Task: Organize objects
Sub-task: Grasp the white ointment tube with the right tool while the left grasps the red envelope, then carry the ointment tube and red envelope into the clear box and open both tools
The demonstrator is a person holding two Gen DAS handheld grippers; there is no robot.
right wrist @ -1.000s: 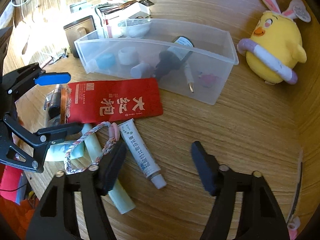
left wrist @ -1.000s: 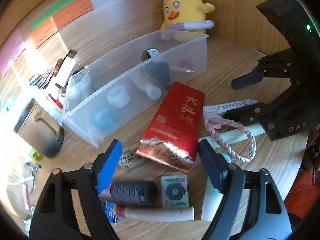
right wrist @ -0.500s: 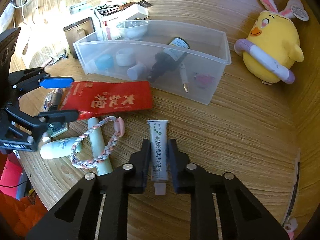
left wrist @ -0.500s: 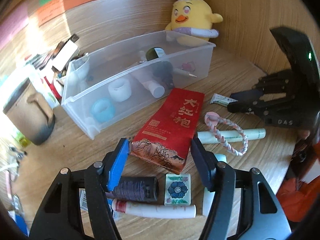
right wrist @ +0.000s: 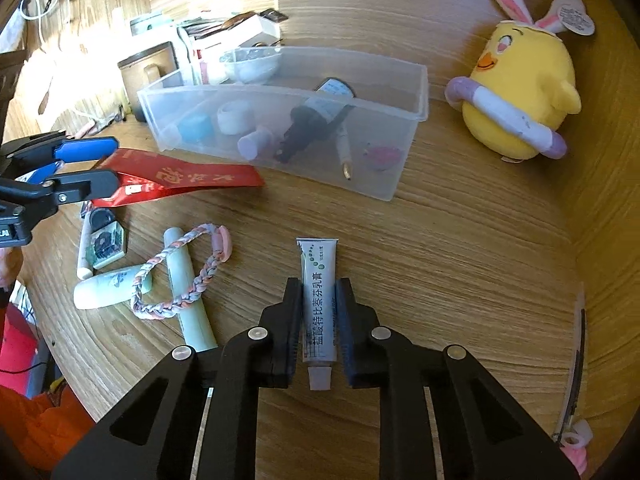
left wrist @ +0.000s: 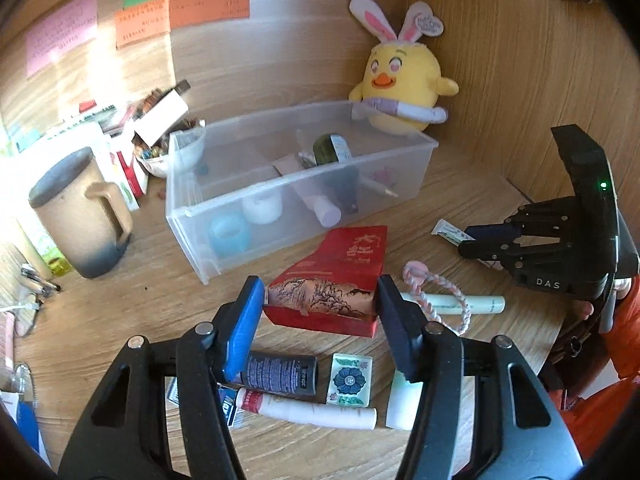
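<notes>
My left gripper is shut on the near end of a red packet and holds it tilted above the desk; the packet also shows in the right wrist view. My right gripper is shut on a white ointment tube, lifted off the wood. A clear plastic bin behind the packet holds a dark bottle, tape rolls and small items. The right gripper shows at the right of the left wrist view.
On the desk lie a braided loop, pale green tubes, a flower tile, a black tube and a white stick. A yellow chick plush sits by the wall. A mug and boxes stand left.
The left gripper closed on the red packet and raised its near end. The right gripper closed on the ointment tube and lifted it, turning it to point away.
</notes>
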